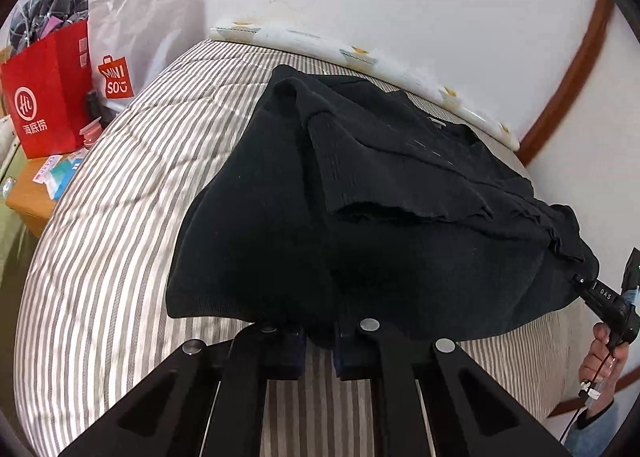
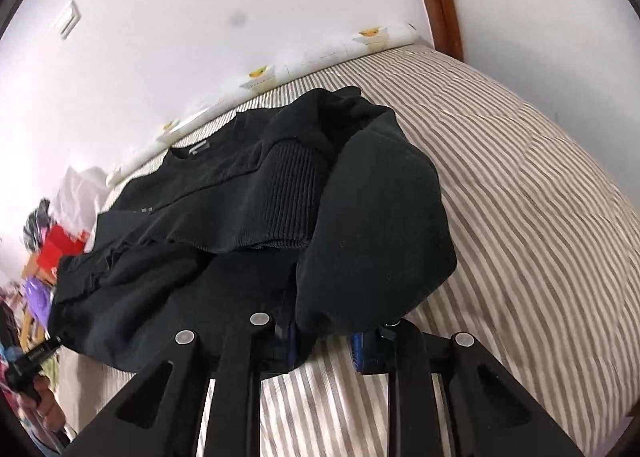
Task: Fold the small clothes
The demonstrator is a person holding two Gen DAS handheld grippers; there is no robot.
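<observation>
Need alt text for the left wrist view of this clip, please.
The left gripper, shut on the near hem of a black knitted sweater, lifts it off a grey-and-white striped bedspread. A red paper bag stands at left; the right gripper holds the sweater's right edge.

The right gripper (image 2: pixel 324 341) is clamped on the near hem of a black sweater (image 2: pixel 256 217) lying on the striped bed cover (image 2: pixel 520 225). The left gripper (image 2: pixel 36 357) pinches the hem toward the bed's left edge.
</observation>
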